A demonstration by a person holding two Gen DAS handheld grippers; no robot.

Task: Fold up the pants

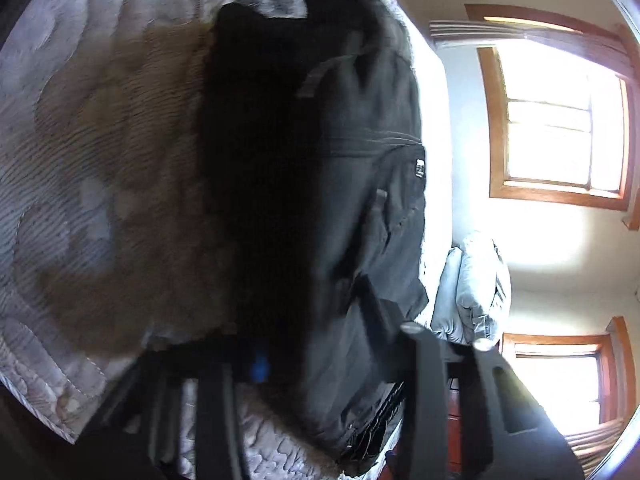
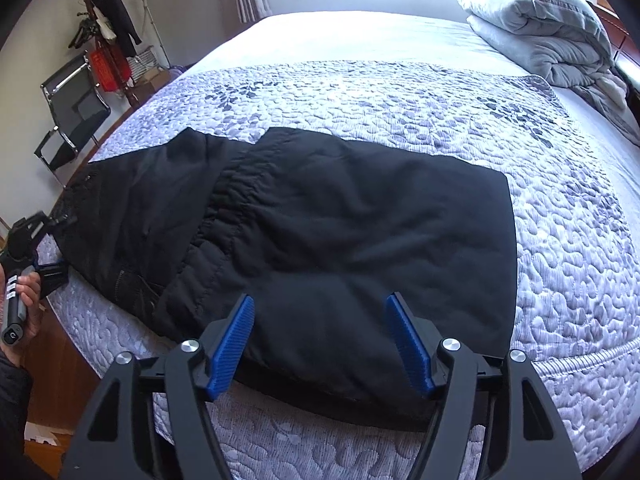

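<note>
- Black pants (image 2: 320,240) lie on the quilted bed (image 2: 400,92), filling the middle of the right wrist frame; they look already folded once, with the gathered waistband running down the centre-left and a flat panel laid over it to the right.
- Right tongs (image 2: 320,336) stand wide apart at the bottom centre of that frame, blue pads (image 2: 236,344) hovering over the near edge of the cloth and holding nothing.
- Left tongs (image 2: 48,248) appear at the left edge of the right wrist frame, at the far-left end of the pants where the zipper part hangs near the bed edge. I cannot tell if they are closed on the cloth: the left wrist picture is blurred and dark fabric fills its centre.
- I judge the step in hand to be the next fold, bringing the left end over the flat panel.
- To do it well, each tongs should pinch all layers at a corner, lift both together, and keep the edge straight.
- Folded grey duvet (image 2: 540,20) in the upper right is well apart and does not interfere.
</note>
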